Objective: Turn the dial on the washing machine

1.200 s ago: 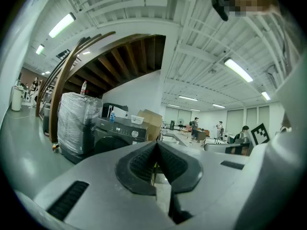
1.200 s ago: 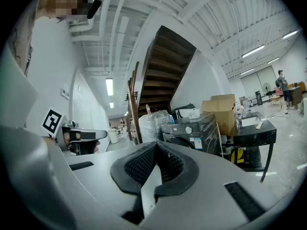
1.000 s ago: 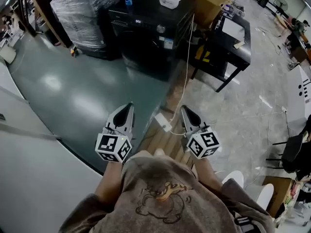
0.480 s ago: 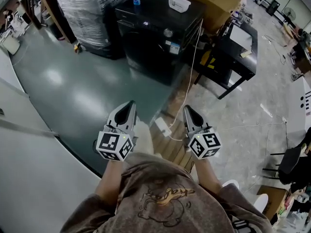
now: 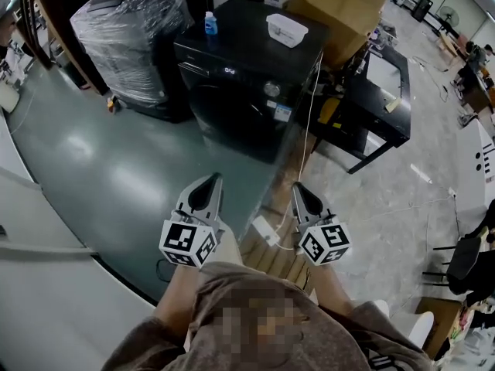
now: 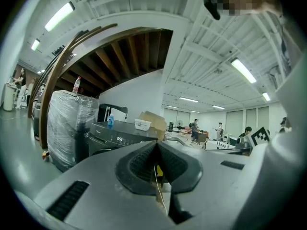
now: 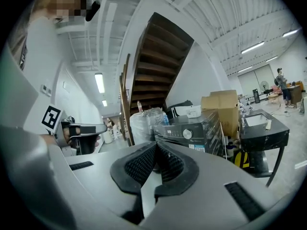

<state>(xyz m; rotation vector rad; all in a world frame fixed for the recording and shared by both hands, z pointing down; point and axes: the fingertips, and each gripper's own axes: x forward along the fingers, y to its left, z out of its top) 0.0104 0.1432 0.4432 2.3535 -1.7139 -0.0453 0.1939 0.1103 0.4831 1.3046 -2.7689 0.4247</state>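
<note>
The black washing machine (image 5: pixel 232 79) stands ahead across the floor, with its round silver dial (image 5: pixel 271 90) on the front panel. My left gripper (image 5: pixel 210 178) and right gripper (image 5: pixel 297 187) are held side by side, both pointing at the machine and well short of it. Each has its jaws together with nothing between them. In the right gripper view the dial (image 7: pixel 187 134) shows just past the shut right gripper (image 7: pixel 156 146). The left gripper view has the machine's lit display (image 6: pixel 121 140) beyond the shut left gripper (image 6: pixel 157 145); the dial is hidden there.
A blue bottle (image 5: pixel 210 23) and a white tub (image 5: pixel 286 29) sit on the machine. A shrink-wrapped pallet (image 5: pixel 128 29) stands to its left, a cardboard box (image 5: pixel 340 2) and a black table (image 5: pixel 383 91) to its right. A white cable (image 5: pixel 305 137) runs down to a power strip (image 5: pixel 267 230).
Both grippers have moved forward together toward the washing machine, which now sits lower and larger in the head view. The jaws have stayed shut.
</note>
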